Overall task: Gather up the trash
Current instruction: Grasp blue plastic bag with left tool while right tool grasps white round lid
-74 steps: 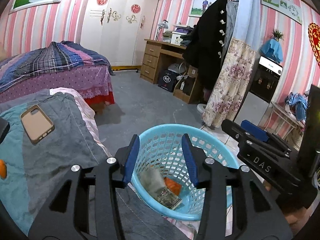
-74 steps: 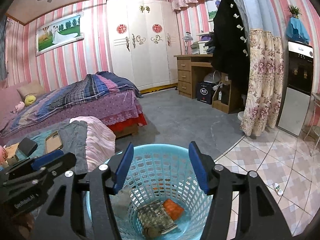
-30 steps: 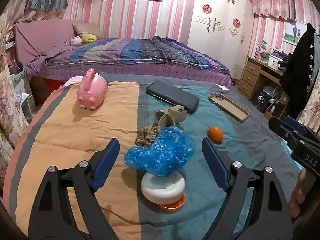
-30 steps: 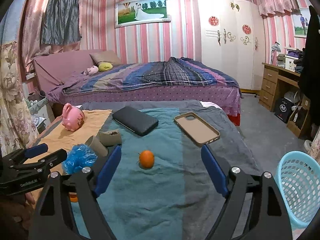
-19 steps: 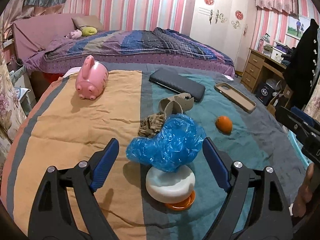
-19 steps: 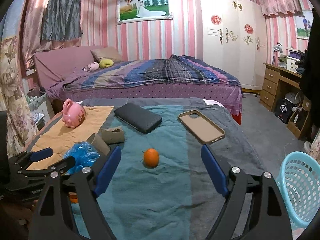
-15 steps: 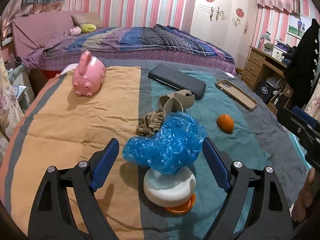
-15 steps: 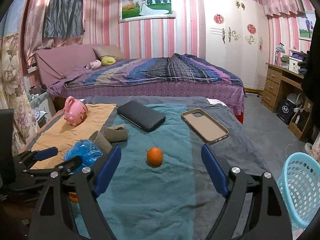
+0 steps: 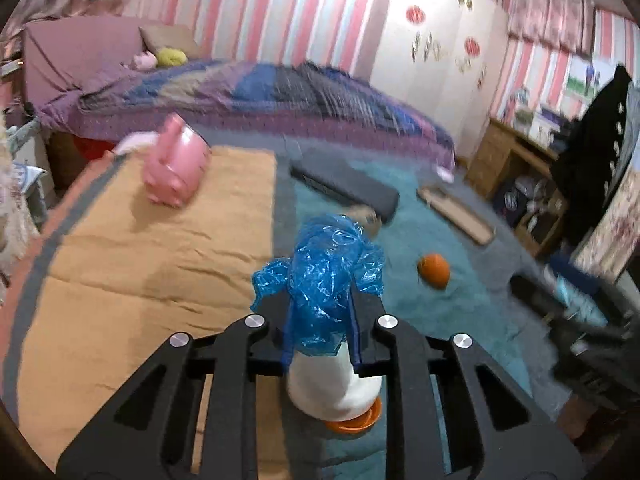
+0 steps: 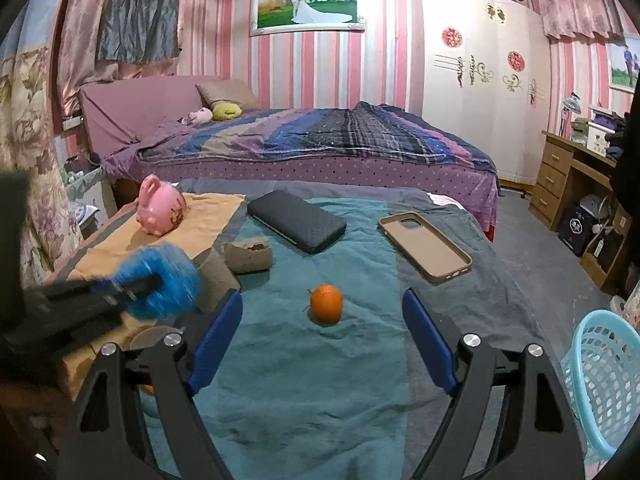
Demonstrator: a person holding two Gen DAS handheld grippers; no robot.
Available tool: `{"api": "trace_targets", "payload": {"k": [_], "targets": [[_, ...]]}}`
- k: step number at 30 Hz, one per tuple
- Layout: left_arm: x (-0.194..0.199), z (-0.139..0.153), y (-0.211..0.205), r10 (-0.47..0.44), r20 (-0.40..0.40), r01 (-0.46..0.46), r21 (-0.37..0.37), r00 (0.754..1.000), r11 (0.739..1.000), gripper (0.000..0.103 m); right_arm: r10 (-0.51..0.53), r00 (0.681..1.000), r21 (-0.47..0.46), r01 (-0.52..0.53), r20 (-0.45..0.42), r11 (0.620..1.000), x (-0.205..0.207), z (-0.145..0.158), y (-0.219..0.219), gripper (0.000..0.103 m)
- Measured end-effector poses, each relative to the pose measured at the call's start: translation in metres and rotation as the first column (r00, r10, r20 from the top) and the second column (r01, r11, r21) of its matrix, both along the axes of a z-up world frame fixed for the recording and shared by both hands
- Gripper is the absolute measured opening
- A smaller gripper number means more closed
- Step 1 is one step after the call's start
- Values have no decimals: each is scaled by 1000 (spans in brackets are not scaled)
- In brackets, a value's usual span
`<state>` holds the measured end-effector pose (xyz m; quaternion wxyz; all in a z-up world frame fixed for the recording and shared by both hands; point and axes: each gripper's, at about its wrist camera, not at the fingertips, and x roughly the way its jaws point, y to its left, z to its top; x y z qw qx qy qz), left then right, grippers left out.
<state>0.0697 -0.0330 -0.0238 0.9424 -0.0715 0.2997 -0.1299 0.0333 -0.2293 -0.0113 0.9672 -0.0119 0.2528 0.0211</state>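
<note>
On the near bed, a blanket [image 10: 304, 364] in tan, grey and teal bands covers the whole surface. Lying on it are a pink pig [image 10: 161, 210], a dark case [image 10: 297, 220], a tan phone cover [image 10: 425, 246], an orange [image 10: 326, 303], a brown scrap [image 10: 248, 255] and a white puck [image 9: 332, 386] on an orange lid. Behind stands a second bed [image 10: 312, 140] under a striped purple quilt, against pink-and-white striped walls with a framed wedding picture [image 10: 307, 5]. A white wardrobe [image 10: 480, 76] and a wooden desk [image 10: 568, 172] line the right side, over grey floor. A blue basket [image 10: 604, 380] sits low at the right, off the bed's edge.

The left gripper [image 9: 320, 312] is closing, its jaws narrow, with the crumpled blue bag [image 9: 324, 276] pinched between them just above the puck. The right gripper [image 10: 322, 344] stands wide with nothing between its jaws, the orange beyond them.

No writing can be read; the left view is blurred.
</note>
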Motion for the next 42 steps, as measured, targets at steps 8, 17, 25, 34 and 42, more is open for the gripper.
{"api": "trace_targets", "payload": {"k": [8,17,25,34,42], "targets": [[-20,11,55,147,44,-148,25,988,989,19,115,992,-15,-116,-54,993,5,-14,46,81],[-22,1,90,204,14,-204,51,979,978,19,189,971,-6,-192,-145,981,17,-42,101,81],[-21,-5,93,182,-8,-181,61,983,982,19,172,953,8,-175,-251,984,29,-64,113,81],[-21,-6,92,177,-13,-176,56,984,983,19,211,938,4,-219,-275,976,30,-70,122,61],[-21,-3,88,183,1,-183,53,983,982,19,232,951,31,-230,-203,973,22,-55,114,61]]}}
